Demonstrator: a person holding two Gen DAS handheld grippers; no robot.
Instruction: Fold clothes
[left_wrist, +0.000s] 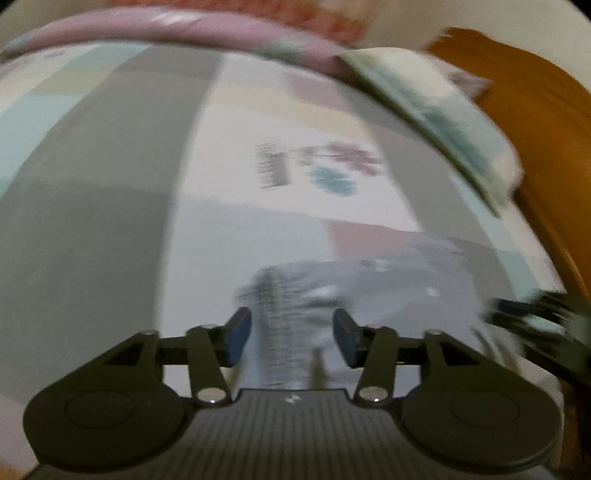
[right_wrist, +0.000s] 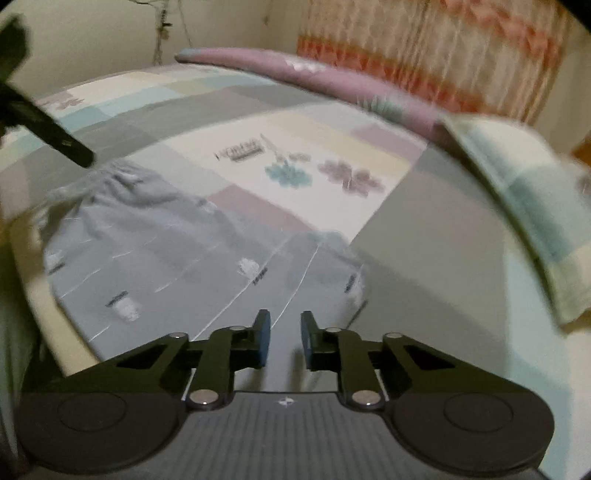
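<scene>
On the bed (left_wrist: 110, 192), seen from the left wrist, a grey patterned garment (left_wrist: 369, 295) lies near the front edge, its ribbed band running up between the blue pads of the left tool (left_wrist: 291, 338). Those pads stand well apart and press nothing, so the cloth lies free. The picture is smeared, and I cannot tell how many layers lie here. To the right a dark shape (left_wrist: 535, 317) crosses the cloth's far side, probably the other tool. A folded quilt (left_wrist: 443, 122) and a wooden bed frame (left_wrist: 535, 110) bound the right; the middle and left of the patchwork spread are bare. From the right wrist, the garment (right_wrist: 166, 258) looks mostly flat with a straight seam line, its gathered end rumpled at upper left, where the left tool (right_wrist: 44, 122) reaches in. The right tool (right_wrist: 284, 339) has its pads drawn close with only a slim gap, over the cloth's near right corner; whether fabric is pinched I cannot tell. I judge the folding at an early or middle stage: spread, not yet compact. The bed's near edge is close on the left, while open spread lies ahead up to the pink pillow (right_wrist: 314, 77).
</scene>
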